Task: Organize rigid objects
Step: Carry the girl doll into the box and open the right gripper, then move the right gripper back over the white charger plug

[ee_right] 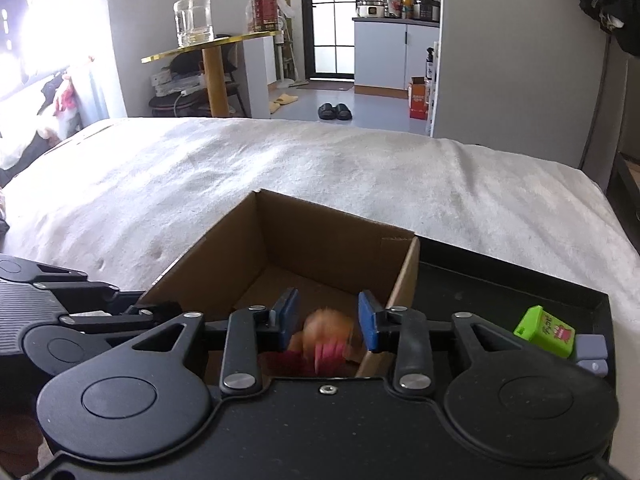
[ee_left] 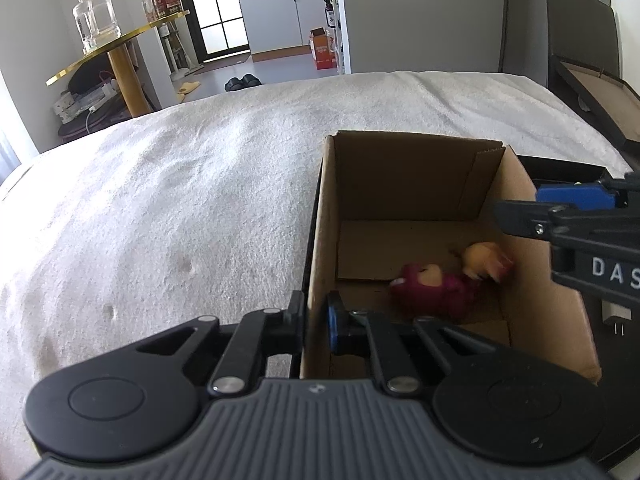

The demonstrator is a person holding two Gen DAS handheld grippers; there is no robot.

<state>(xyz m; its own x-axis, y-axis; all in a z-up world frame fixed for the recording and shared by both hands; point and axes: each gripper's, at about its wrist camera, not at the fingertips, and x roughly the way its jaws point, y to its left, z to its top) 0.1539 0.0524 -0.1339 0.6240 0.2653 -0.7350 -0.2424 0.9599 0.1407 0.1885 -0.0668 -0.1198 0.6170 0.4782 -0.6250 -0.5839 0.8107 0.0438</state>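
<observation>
An open cardboard box stands on a white bed; it also shows in the right wrist view. My left gripper is shut on the box's left wall, one finger outside and one inside. A small doll in magenta clothes with orange-pink hair is blurred inside the box. My right gripper is open above the box, and the doll shows blurred below and between its pads, not touching them. The right gripper also shows in the left wrist view, over the box's right wall.
The box stands in a black tray on the bed. A green toy block and a grey piece lie in the tray at right. A gold side table with a glass jar stands beyond the bed.
</observation>
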